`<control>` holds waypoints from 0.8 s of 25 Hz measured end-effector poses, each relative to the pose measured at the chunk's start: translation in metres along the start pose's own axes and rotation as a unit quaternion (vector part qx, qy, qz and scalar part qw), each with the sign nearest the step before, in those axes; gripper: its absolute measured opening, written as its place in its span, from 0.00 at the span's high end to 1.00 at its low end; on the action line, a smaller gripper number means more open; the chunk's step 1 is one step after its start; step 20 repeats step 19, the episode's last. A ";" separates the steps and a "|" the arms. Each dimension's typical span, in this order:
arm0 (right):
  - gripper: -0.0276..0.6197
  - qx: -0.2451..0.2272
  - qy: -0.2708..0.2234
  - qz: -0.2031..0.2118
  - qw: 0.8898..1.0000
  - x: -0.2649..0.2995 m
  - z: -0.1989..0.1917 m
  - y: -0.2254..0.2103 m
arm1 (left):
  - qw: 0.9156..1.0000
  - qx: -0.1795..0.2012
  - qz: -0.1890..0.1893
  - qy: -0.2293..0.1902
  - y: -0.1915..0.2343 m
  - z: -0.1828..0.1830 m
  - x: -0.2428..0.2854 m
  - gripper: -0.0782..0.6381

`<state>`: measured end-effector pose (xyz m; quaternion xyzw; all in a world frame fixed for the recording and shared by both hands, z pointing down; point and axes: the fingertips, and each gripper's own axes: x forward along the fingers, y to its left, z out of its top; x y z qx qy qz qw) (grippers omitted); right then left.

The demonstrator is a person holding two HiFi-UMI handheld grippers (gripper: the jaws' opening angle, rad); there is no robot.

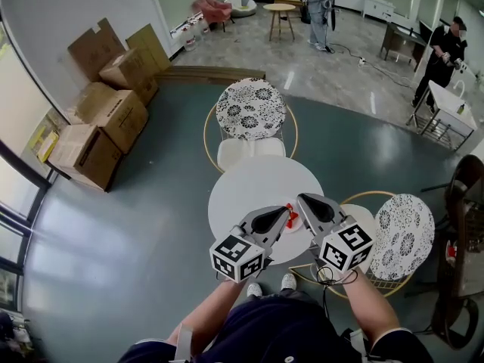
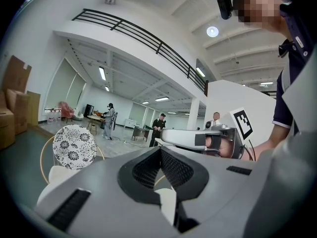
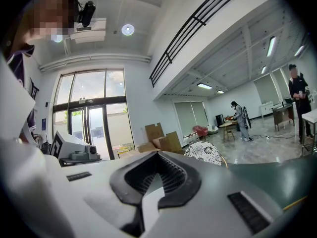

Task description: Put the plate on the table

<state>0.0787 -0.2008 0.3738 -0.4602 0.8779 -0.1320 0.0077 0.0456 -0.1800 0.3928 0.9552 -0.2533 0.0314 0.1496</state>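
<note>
The round white table (image 1: 249, 184) stands right in front of me. A small white plate with red marks (image 1: 292, 218) sits between my two grippers over the table's near right edge, and I cannot tell whether it touches the top. My left gripper (image 1: 283, 216) comes at it from the left, my right gripper (image 1: 302, 202) from the right. In the left gripper view the jaws (image 2: 159, 150) are closed on a white strip, the plate's rim (image 2: 167, 205). The right gripper (image 3: 157, 155) pinches a similar white rim (image 3: 151, 205).
A chair with a black-and-white patterned cushion (image 1: 251, 108) stands behind the table, another one (image 1: 403, 234) at its right. Cardboard boxes (image 1: 106, 116) are stacked at the left wall. Two people (image 1: 318, 10) stand far back by a wooden table (image 1: 280, 10).
</note>
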 end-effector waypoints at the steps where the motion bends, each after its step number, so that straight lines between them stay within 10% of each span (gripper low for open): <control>1: 0.95 -0.001 0.000 0.000 1.000 -0.001 0.000 0.000 | 1.000 0.001 -0.001 0.000 -0.001 0.000 0.000 0.88; 20: 0.95 -0.004 -0.004 0.000 1.000 0.008 0.007 0.000 | 1.000 0.001 -0.002 0.000 0.009 0.004 0.001 0.88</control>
